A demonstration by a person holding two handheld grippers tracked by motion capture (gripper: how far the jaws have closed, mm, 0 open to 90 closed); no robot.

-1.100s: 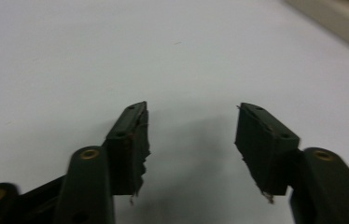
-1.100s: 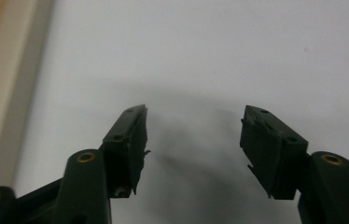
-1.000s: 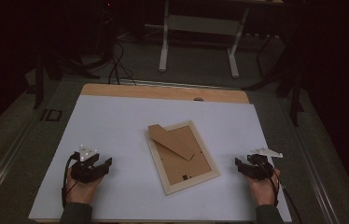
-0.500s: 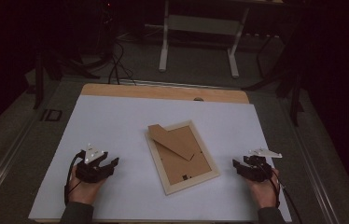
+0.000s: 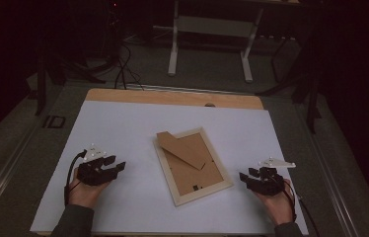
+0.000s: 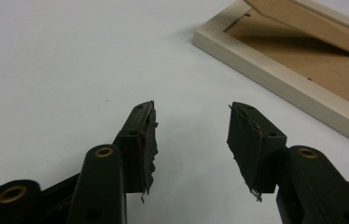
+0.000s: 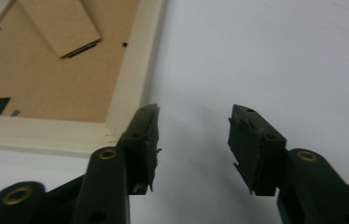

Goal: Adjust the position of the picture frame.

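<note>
A light wooden picture frame [image 5: 200,193] lies face down in the middle of the white sheet, its brown backing [image 5: 195,173] up and its easel flap [image 5: 180,148] slightly raised. My left gripper [image 5: 118,164] rests low on the sheet to the frame's left and points at it. It is open with nothing between its pads, and its jaws have just been closing a little. In the left gripper view [image 6: 191,126] the frame's edge [image 6: 280,79] lies ahead to the right. My right gripper [image 5: 246,175] sits right of the frame, open and empty, its jaws just closing partway. In the right gripper view [image 7: 193,130] the frame's corner [image 7: 130,93] sits just beyond the left jaw.
The white sheet [image 5: 123,128] covers most of a wooden table [image 5: 172,97]. Beyond the far edge stand white stand legs [image 5: 175,49] and cables [image 5: 123,69] on a dark floor. Bare sheet lies on both sides of the frame.
The left gripper has edged a little forward and right toward the frame. The right gripper has crept slightly left toward the frame's near corner. The frame has not moved.
</note>
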